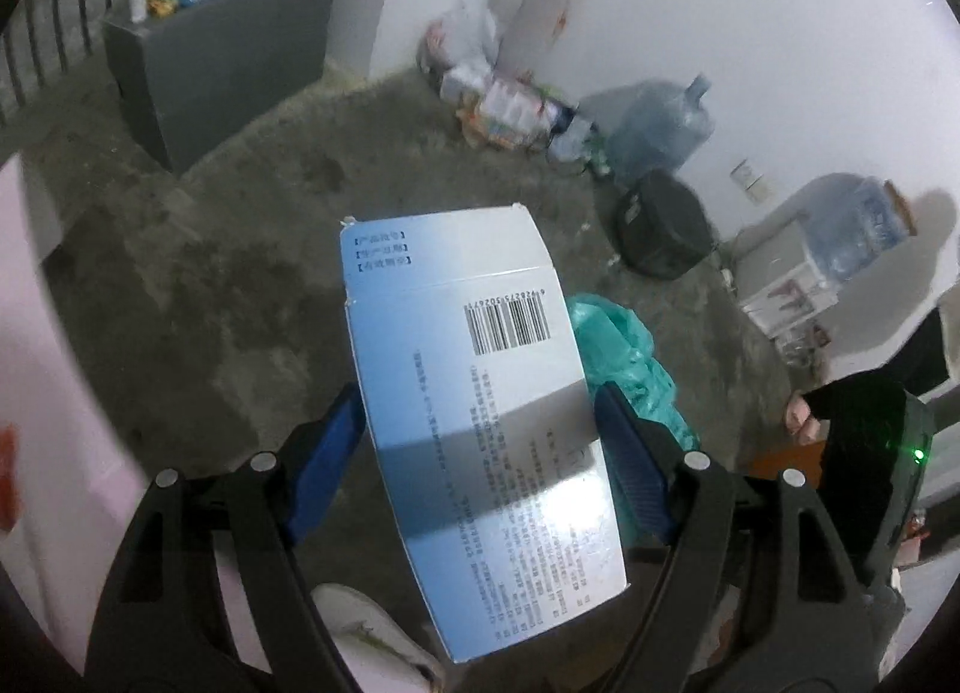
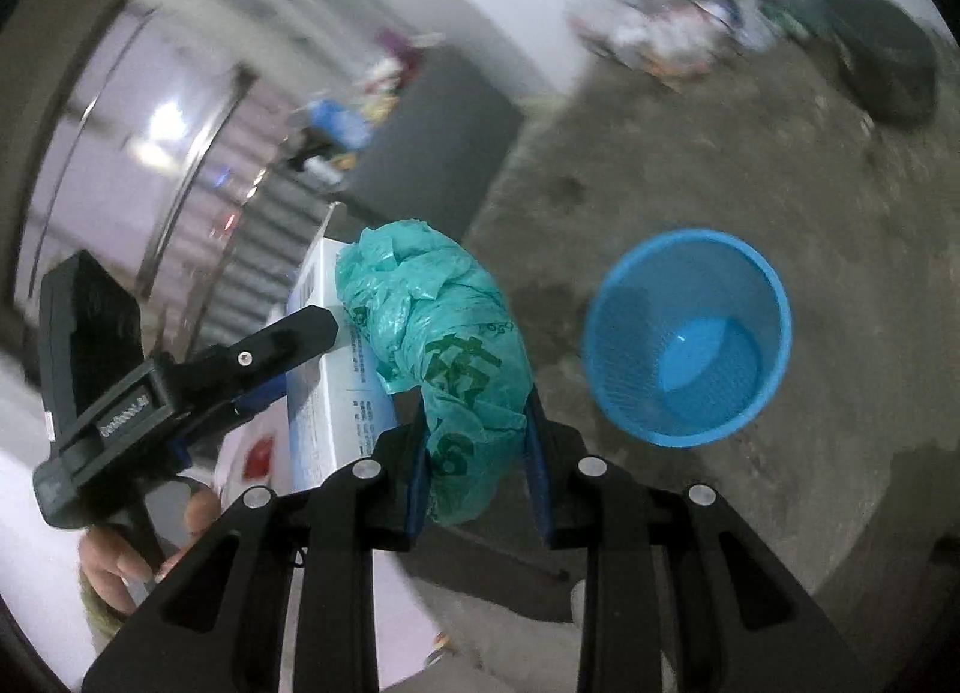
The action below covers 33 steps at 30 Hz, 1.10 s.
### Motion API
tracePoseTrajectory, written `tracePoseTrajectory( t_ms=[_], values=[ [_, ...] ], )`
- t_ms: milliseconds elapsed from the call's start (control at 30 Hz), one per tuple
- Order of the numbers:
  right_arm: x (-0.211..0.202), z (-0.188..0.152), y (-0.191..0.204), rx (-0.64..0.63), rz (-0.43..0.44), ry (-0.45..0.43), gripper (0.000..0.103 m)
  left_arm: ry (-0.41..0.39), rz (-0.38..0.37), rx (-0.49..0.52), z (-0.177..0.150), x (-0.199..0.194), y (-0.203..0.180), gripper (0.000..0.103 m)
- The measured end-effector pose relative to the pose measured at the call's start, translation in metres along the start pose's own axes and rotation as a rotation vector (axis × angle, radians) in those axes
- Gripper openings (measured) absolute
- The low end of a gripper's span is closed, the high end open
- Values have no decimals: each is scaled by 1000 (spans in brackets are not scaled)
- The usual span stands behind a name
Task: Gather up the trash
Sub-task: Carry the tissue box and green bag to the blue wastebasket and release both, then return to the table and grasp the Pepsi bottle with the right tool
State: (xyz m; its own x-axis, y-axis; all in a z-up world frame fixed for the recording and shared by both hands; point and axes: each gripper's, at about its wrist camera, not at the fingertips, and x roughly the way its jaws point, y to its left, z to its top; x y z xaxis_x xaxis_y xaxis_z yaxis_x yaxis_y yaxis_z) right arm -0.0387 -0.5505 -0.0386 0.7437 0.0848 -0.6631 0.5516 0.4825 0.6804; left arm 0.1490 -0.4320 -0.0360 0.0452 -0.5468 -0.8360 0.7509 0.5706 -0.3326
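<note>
My left gripper (image 1: 477, 417) is shut on a blue-and-white cardboard box (image 1: 480, 393) with a barcode, held lengthwise between its blue pads. A crumpled green plastic bag (image 2: 444, 357) is clamped in my right gripper (image 2: 477, 429). The same bag (image 1: 624, 363) peeks out to the right of the box in the left wrist view. In the right wrist view the box (image 2: 327, 387) and the left gripper (image 2: 288, 339) sit just left of the bag. An empty blue mesh waste basket (image 2: 687, 333) stands on the concrete floor, right of the bag.
A grey cabinet (image 1: 222, 57) loaded with bottles and packets stands at the back. Litter (image 1: 510, 105), water jugs (image 1: 666, 129) and a black bag (image 1: 663, 225) line the white wall. A white water dispenser (image 1: 792, 285) stands at the right. The person's hand (image 2: 120, 561) grips the left tool.
</note>
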Motion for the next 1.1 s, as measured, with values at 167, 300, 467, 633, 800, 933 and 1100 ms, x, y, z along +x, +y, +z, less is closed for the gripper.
tracePoseTrajectory(
  t_ms=[167,300,467,633,800,933,1100],
  values=[
    [49,32,-55,118,-70,26,38,60,64,-13,26,77,4,85],
    [92,49,-95,134,-241,19,51,65,102,-104,25,98,29,85],
    [103,39,-116,156,-256,29,51,40,76,-158,9,86,53,85],
    [85,26,-104,65,-288,7,51,-40,91,-146,-5,57,58,85],
    [41,10,-48,-115,-348,-80,63,-94,110,-116,-25,12,49,85],
    [3,-8,5,-288,-382,-176,85,-165,54,-112,-48,-40,50,85],
    [-32,-36,68,-499,-495,-312,97,-315,44,-125,-100,-124,55,85]
  ],
)
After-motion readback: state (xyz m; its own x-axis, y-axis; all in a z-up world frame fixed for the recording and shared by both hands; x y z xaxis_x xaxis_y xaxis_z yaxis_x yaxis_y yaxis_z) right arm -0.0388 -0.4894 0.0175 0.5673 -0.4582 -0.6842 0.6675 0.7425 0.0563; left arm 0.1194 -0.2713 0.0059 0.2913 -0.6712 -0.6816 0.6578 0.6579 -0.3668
